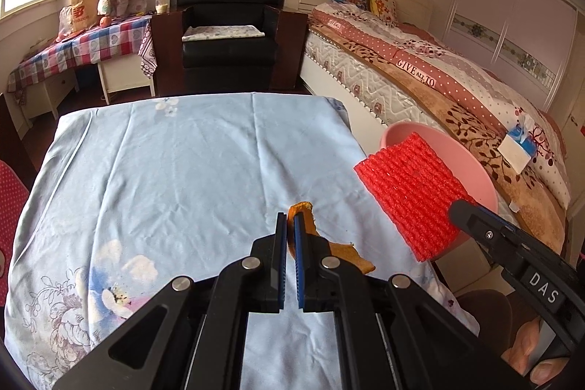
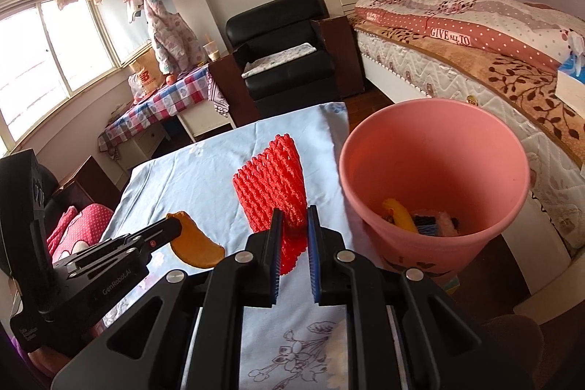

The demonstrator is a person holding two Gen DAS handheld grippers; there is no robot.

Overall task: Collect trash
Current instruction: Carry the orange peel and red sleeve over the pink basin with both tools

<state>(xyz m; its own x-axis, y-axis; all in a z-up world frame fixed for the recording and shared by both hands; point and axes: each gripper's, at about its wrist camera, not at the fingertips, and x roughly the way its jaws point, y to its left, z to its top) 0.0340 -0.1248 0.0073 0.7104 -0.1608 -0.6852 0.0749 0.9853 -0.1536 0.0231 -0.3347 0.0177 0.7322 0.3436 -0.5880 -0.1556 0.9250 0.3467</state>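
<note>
right claw (image 2: 294, 220) pinching red foam net (image 2: 272, 181), left claw (image 1: 290, 225) gripping orange peel (image 1: 310, 236), both needing release squarely above the pink bin (image 2: 431, 170).

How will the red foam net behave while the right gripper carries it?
The red foam net probably weighs little: it stands out from the right gripper without drooping. Its open mesh looks squashy, so it may compress. Slipping seems unlikely on that ribbed texture.

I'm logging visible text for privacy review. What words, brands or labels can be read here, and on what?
"GIVE ALL TO": strip on the bed cover.
"DAS": right tool, on its body.
"GenRobot.AI": left tool, on its body.
"NB" logo: paper bag; smaller print blurred.
Small white print low on the left tool: too small to read.
</note>
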